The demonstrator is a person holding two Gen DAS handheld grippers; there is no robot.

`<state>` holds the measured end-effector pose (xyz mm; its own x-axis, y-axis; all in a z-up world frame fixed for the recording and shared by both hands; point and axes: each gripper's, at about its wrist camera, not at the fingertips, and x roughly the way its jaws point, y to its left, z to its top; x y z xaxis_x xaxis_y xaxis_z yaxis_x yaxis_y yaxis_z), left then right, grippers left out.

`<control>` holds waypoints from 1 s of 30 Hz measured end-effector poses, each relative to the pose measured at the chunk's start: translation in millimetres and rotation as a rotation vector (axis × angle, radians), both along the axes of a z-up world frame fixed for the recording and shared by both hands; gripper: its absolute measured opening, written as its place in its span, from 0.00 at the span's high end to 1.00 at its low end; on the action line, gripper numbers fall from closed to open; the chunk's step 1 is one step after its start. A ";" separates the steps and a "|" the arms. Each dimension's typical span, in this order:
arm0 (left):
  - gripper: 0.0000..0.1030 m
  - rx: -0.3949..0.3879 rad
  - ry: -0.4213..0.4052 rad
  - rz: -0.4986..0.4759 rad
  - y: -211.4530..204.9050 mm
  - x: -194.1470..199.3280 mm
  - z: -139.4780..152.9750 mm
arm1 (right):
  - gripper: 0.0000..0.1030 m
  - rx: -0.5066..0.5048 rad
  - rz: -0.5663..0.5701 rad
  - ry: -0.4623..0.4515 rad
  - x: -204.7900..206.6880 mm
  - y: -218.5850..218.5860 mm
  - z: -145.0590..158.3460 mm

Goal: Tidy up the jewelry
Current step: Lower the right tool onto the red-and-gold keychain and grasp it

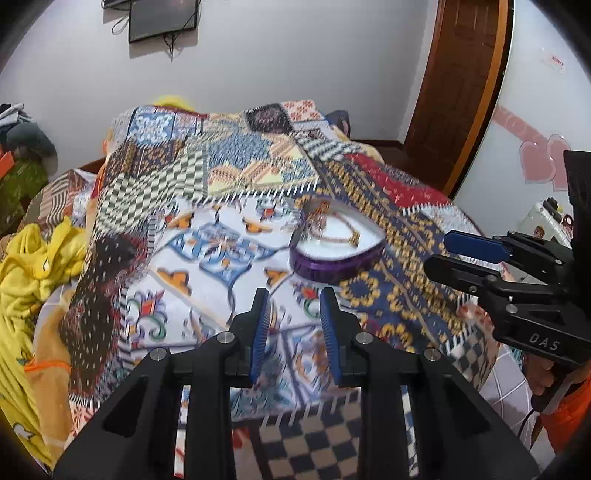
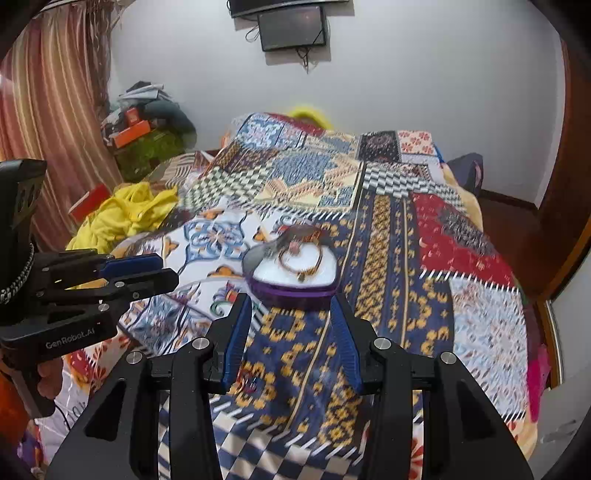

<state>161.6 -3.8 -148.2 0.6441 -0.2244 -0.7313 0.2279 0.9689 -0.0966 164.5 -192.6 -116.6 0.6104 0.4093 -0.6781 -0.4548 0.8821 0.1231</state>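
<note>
Left wrist view: a purple heart-shaped box [image 1: 338,240] with a white lining sits on a patchwork bedspread [image 1: 221,173], holding a beaded necklace [image 1: 334,230] (blurred, detail hard to make out). The left gripper [image 1: 295,325] hovers near the box with its blue-padded jaws apart and nothing between them. From the right wrist view, the right gripper [image 2: 291,343] hangs just short of the same box [image 2: 291,273], its jaws also spread wide and empty, with a yellow cloth [image 2: 122,214] bunched at the bed's left side.

A patchwork quilt [image 2: 388,258] covers the bed; yellow cloth [image 2: 125,214] bunched at its left edge; a dark screen [image 2: 291,27] on the wall; striped curtain [image 2: 48,110] far left.
</note>
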 end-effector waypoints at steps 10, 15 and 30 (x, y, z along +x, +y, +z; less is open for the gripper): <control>0.74 0.000 0.065 0.021 8.2 -19.6 -22.1 | 0.61 -0.043 0.037 0.061 -17.8 9.2 -25.4; 0.74 0.006 0.088 0.012 5.4 -26.5 -31.7 | 0.61 -0.072 0.057 0.078 -27.2 11.6 -40.5; 0.74 -0.009 0.123 -0.047 -13.5 -29.5 -43.4 | 0.91 -0.041 0.104 0.119 -19.6 13.4 -57.4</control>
<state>132.0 -17.3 -191.6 0.5383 -0.2592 -0.8019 0.2585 0.9564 -0.1356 144.8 -179.1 -174.0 0.4803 0.4365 -0.7608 -0.5286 0.8362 0.1461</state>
